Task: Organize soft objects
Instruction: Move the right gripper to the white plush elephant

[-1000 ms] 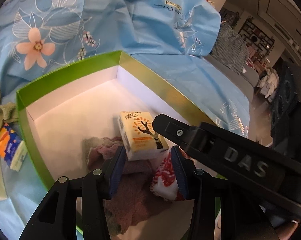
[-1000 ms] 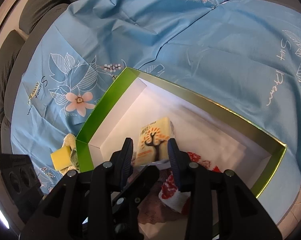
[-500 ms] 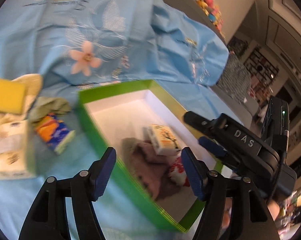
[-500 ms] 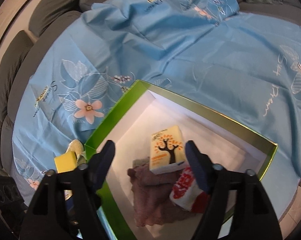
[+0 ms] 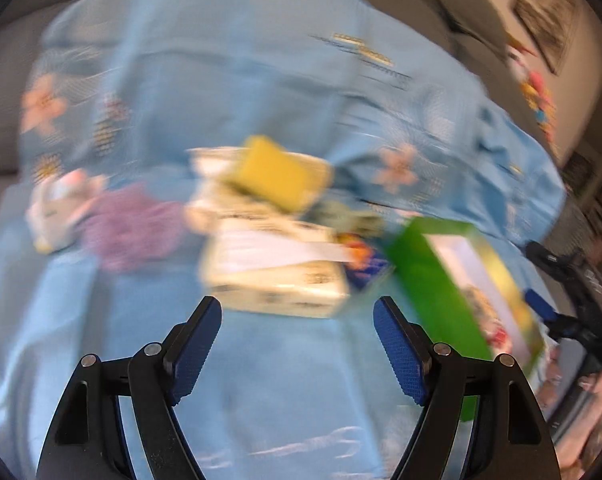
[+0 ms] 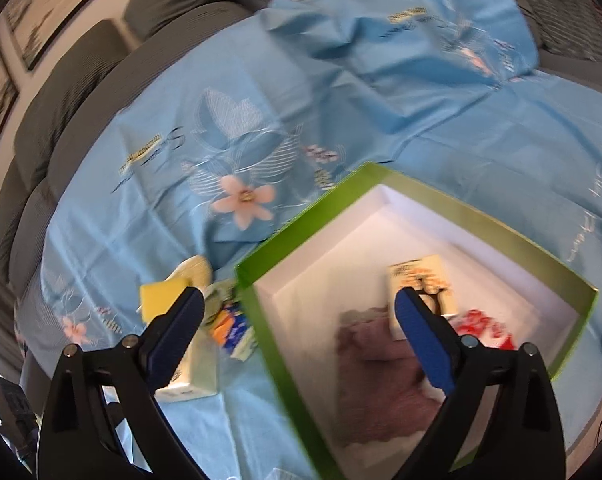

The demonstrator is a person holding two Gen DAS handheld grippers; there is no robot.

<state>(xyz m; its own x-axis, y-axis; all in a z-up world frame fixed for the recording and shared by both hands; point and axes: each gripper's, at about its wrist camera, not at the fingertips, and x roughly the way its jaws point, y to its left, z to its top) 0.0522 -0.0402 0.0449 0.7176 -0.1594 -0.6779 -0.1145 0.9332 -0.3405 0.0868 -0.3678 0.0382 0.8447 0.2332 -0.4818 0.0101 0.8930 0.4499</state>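
My left gripper [image 5: 297,312] hangs over blue cloth, its jaws opening with nothing between them. Just beyond it, all blurred, lie a cream tissue pack [image 5: 277,272], a yellow sponge [image 5: 285,176], a purple cloth [image 5: 133,232] and a white plush [image 5: 61,208]. My right gripper [image 6: 299,300] is above the near-left wall of the green box [image 6: 301,220], jaws opening and empty. Inside the box lie a yellow tissue pack [image 6: 421,280], a mauve towel [image 6: 381,360] and a red-and-white item [image 6: 485,328].
An orange-and-blue pack [image 6: 233,328] and a greenish cloth lie against the box's left wall, next to the sponge [image 6: 161,300]. The blue flowered sheet [image 6: 341,100] covers a grey sofa. The right gripper's body [image 5: 573,304] shows past the box [image 5: 433,280] in the left wrist view.
Both grippers have opened wide. The yellow tissue pack now lies free in the box. My left gripper has swung left from the box to the loose pile; my right has drawn back and up.
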